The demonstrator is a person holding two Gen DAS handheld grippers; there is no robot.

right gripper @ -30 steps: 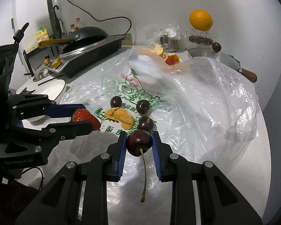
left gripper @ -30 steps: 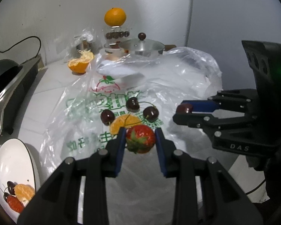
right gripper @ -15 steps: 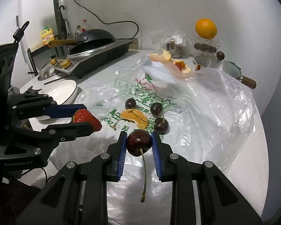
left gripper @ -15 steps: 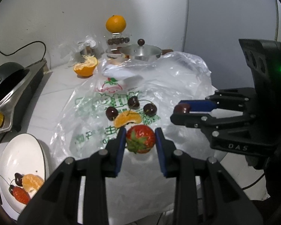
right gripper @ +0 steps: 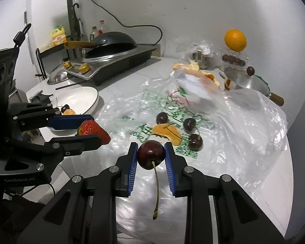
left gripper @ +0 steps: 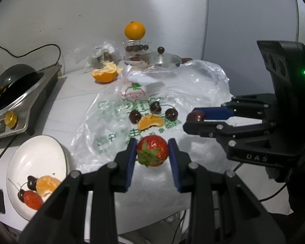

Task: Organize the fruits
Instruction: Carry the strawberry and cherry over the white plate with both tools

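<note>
**Both tongs loaded: strawberry on the left, cherry on the right**

At the far left sits a black wok point(right gripper: 111, 40) on a cooker point(left gripper: 24, 93). Nearer, at the table's left edge, a white plate point(left gripper: 36, 154) carries a dark cherry, an orange segment point(left gripper: 47, 185) and a red strawberry.

The left gripper point(left gripper: 152, 152) is clamped on a strawberry point(left gripper: 152, 150), its blue pads pressing both sides, leafy cap turned toward the camera. It hangs above the near edge of a clear plastic bag point(left gripper: 203, 85) printed in green and spread over the white table point(left gripper: 77, 85).

On the bag, in the middle, lie three loose cherries point(left gripper: 135, 116) around a piece of peeled orange point(left gripper: 151, 122).

To the right, the right gripper point(right gripper: 151, 154) is clamped on a dark cherry point(right gripper: 151, 153), whose long stem dangles down between the fingers.

Far back stand a half orange point(left gripper: 104, 74), a lidded steel pot point(left gripper: 162, 58) and a whole orange point(left gripper: 134, 30) perched on a glass jar.
</note>
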